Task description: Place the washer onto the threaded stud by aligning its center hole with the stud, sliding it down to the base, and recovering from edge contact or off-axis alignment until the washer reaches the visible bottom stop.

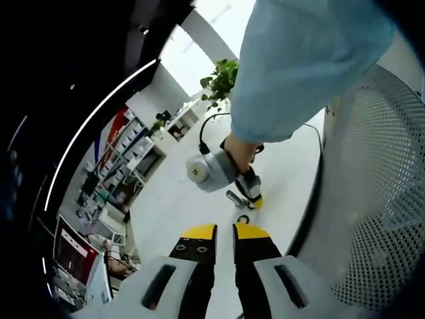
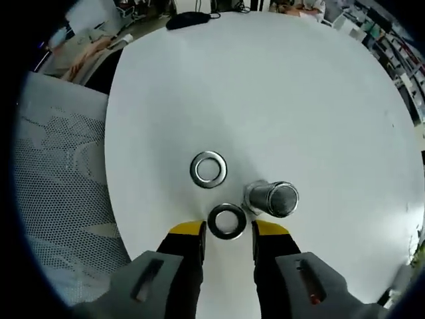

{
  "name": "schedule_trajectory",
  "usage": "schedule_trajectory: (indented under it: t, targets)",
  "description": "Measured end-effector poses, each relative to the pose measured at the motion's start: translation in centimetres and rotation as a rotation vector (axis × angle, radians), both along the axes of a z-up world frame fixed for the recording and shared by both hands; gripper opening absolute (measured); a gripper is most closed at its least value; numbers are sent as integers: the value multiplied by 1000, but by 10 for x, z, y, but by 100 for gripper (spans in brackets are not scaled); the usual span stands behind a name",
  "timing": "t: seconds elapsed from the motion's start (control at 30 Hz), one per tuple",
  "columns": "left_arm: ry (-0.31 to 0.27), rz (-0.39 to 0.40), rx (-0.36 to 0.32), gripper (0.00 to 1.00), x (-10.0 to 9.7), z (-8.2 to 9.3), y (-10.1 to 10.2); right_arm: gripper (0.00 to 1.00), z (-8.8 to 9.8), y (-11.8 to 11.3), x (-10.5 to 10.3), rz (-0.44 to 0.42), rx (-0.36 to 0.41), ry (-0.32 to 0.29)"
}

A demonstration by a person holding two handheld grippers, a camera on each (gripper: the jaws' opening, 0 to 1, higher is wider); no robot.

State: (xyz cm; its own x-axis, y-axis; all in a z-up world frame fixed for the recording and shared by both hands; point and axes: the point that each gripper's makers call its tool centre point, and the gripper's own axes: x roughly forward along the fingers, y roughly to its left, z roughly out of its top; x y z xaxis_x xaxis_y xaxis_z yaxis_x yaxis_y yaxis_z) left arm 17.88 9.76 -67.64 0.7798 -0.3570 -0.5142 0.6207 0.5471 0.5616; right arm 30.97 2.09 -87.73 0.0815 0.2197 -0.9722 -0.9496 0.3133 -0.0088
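Right gripper view: smooth matte white round table (image 2: 279,93), w/ 2 flat metal washers on it. One shiny silver ring (image 2: 208,169) lies flat, apart from the jaws, up and left of the stud. 2nd washer (image 2: 227,221), darker grey w/ a wide centre hole, sits between the yellow tips of the right gripper (image 2: 228,230); jaws spread about as wide as the ring, can't tell if they touch it, so not clearly clamped. 1 threaded stud (image 2: 272,199), a short metal cylinder seen nearly end-on, stands just beside that washer on its right; washer isn't on the stud. White mesh chair back (image 2: 60,193) w/ fine perforated texture at left.

Left gripper view: left gripper (image 1: 224,234), black jaws w/ yellow tips, a narrow gap between them, holding nothing. Beyond, a hand (image 1: 239,151) under a pale blue sleeve (image 1: 299,60) holds the other gripper low at the tabletop. Mesh chair back (image 1: 378,199) at right; 1 leafy plant (image 1: 220,81) further off.
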Motion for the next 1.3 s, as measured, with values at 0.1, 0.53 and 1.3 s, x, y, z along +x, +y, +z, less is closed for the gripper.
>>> schedule_trajectory:
  t: [0.1,0.53,1.3]
  targets:
    - [1,3,-1,7,0,0,1,27,0,1,-1,-1,-3,0]
    - [-3,-1,0,7,0,0,1,23,1,2,-5,22,-6,-13]
    - [-10,-10,-1,7,-1,1,0,23,57,-4,-9,114,-10,-8]
